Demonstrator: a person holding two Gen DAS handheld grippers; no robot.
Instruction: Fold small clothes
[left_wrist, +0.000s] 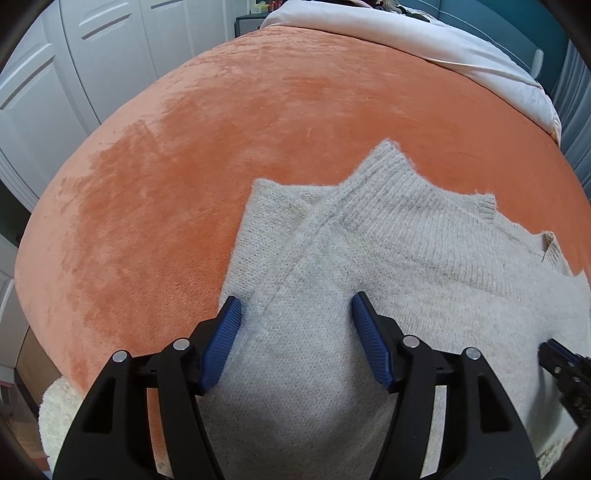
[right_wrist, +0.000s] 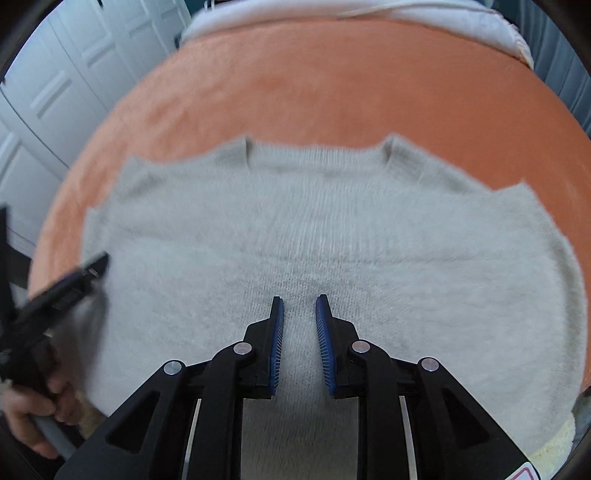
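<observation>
Evidently the grey sweater (right_wrist: 295, 240), soft, limp and light on the orange blanket (right_wrist: 332, 81), wants pinching at its edge; the left gripper (left_wrist: 296, 314) and right gripper (right_wrist: 298, 306) both stand open, empty.

sweater (right_wrist: 314, 229) flat on blanket (right_wrist: 332, 81) — wardrobe doors (right_wrist: 74, 74) left

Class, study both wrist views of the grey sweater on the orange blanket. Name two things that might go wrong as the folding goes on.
1. The sleeve folded across the sweater lies loose; neither gripper grips it, so a tug on the body could slide it off.
2. The left gripper stands open above the fluffy knit, and the right gripper is only slightly open; the ribbed pads may snag fibres or pinch one layer only.
</observation>
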